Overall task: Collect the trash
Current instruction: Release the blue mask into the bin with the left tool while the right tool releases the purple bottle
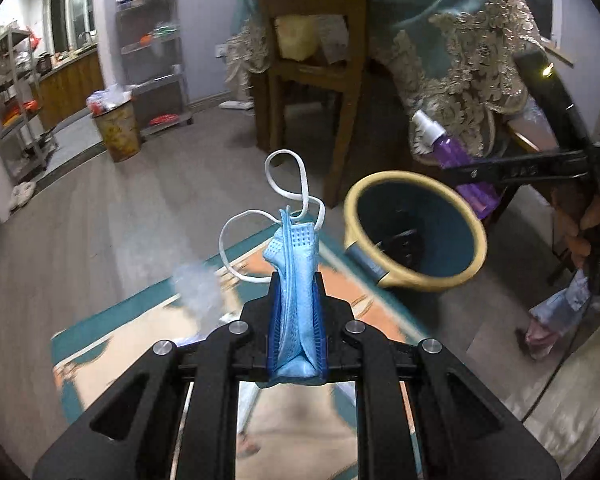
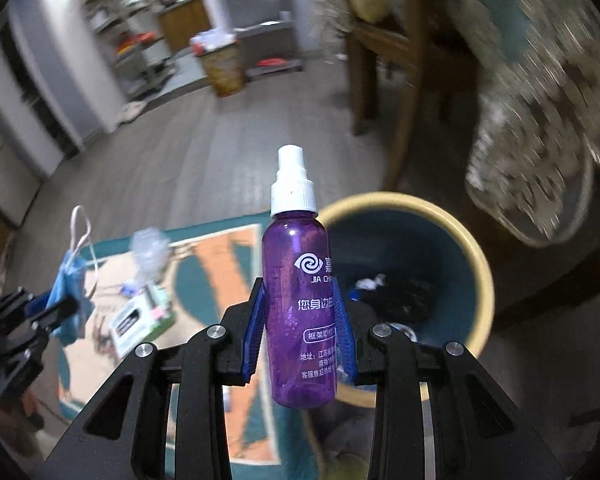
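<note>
Left gripper held level above patterned rug, jaws pressed on folded blue face mask; white ear loops curled past tips. Right gripper raised beside it, blue pads pinching purple translucent spray bottle, white nozzle up. Round bin, cream rim, dark teal inside, just beyond right tips.

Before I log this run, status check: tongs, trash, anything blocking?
Left tongs shut on blue face mask. Right tongs shut on purple spray bottle. Bin open just ahead, nothing in the way. Litter remains on rug.
</note>
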`<move>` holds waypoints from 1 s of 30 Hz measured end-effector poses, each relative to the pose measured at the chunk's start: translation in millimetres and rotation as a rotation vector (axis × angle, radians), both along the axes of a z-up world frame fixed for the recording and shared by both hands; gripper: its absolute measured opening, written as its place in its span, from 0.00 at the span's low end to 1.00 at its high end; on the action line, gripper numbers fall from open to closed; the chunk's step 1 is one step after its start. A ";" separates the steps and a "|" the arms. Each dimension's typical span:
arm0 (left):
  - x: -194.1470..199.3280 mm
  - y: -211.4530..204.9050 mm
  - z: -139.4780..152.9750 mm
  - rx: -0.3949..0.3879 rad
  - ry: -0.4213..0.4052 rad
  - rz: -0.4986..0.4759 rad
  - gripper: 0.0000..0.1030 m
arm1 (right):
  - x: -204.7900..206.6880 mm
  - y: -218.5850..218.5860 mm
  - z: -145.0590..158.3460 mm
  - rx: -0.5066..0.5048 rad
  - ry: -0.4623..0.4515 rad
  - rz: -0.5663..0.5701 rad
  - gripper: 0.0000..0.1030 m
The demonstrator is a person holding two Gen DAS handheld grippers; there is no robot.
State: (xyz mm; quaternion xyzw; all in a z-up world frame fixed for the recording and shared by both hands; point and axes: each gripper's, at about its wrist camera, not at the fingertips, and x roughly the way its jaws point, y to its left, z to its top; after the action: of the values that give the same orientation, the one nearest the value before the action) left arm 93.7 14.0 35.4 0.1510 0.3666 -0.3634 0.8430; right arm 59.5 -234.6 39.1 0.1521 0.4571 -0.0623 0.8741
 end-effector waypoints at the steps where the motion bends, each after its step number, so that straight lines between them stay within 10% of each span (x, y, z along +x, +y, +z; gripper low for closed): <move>1: 0.6 -9.1 -2.5 -0.009 0.008 -0.018 0.13 | -1.0 -10.0 -6.6 0.010 0.013 -0.021 0.33; 14: 5.9 -138.2 -52.7 -0.035 0.107 -0.188 0.13 | -6.1 -79.1 -52.1 0.109 0.089 -0.170 0.33; 17: 10.3 -153.0 -50.2 -0.040 0.093 -0.180 0.31 | -9.7 -84.8 -50.3 0.118 0.080 -0.199 0.41; 20: 14.1 -147.7 -40.9 -0.067 0.084 -0.159 0.57 | -11.5 -90.1 -47.2 0.137 0.062 -0.221 0.50; 30: 31.8 -46.5 -6.7 -0.054 0.067 -0.003 0.66 | 4.1 -49.3 -28.9 0.101 0.022 -0.105 0.63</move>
State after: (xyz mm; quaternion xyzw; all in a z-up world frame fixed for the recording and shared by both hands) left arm 125.5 -32.5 28.7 0.1166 0.3846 -0.3794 0.8334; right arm 63.6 -283.8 10.2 0.2193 0.4607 -0.0868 0.8556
